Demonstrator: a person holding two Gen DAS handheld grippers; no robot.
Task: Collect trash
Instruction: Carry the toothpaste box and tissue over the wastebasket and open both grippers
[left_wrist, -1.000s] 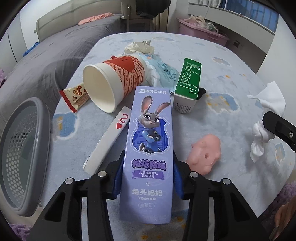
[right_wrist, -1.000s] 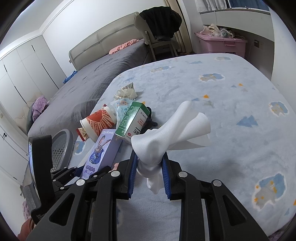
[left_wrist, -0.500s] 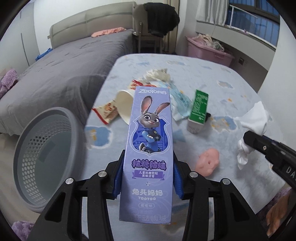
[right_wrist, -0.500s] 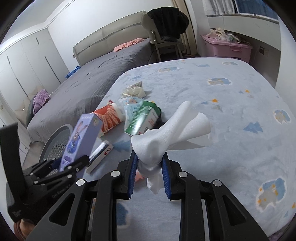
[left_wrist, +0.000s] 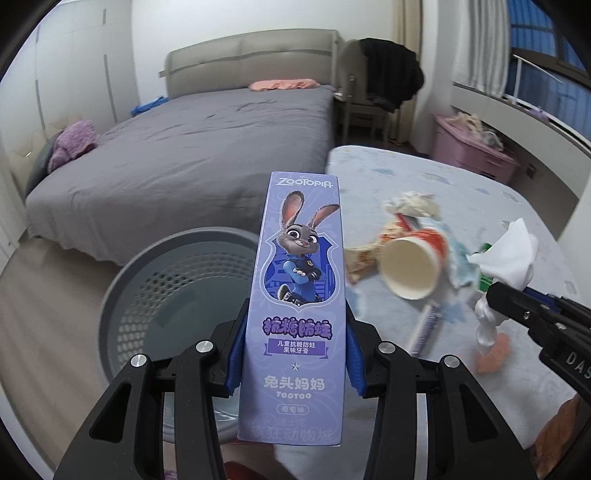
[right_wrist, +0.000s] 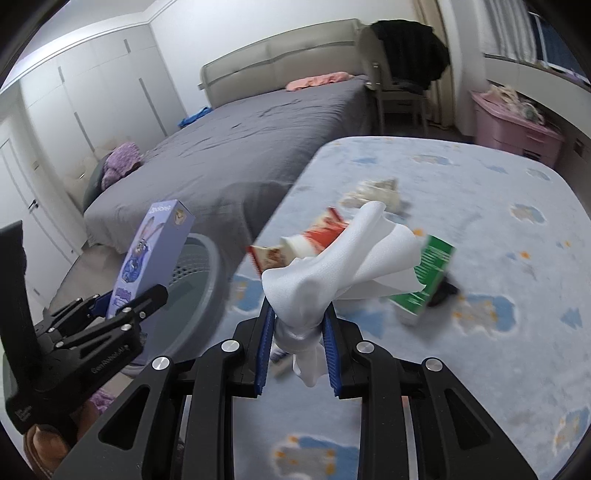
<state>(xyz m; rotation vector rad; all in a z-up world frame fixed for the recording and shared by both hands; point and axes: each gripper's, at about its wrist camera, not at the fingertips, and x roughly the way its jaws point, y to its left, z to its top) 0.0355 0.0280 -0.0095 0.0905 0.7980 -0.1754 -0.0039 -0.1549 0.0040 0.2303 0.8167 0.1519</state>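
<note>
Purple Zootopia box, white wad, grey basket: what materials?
Purple box: printed paperboard, slight sheen, crisp folded edges. White wad: likely tissue paper, matte, soft twisted creases. Grey basket: looks like moulded plastic, smooth rim, perforated wall.

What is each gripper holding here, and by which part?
The left gripper clamps the purple toothpaste box across its lower half, by the two long sides. The right gripper pinches the white tissue at its twisted lower end.
</note>
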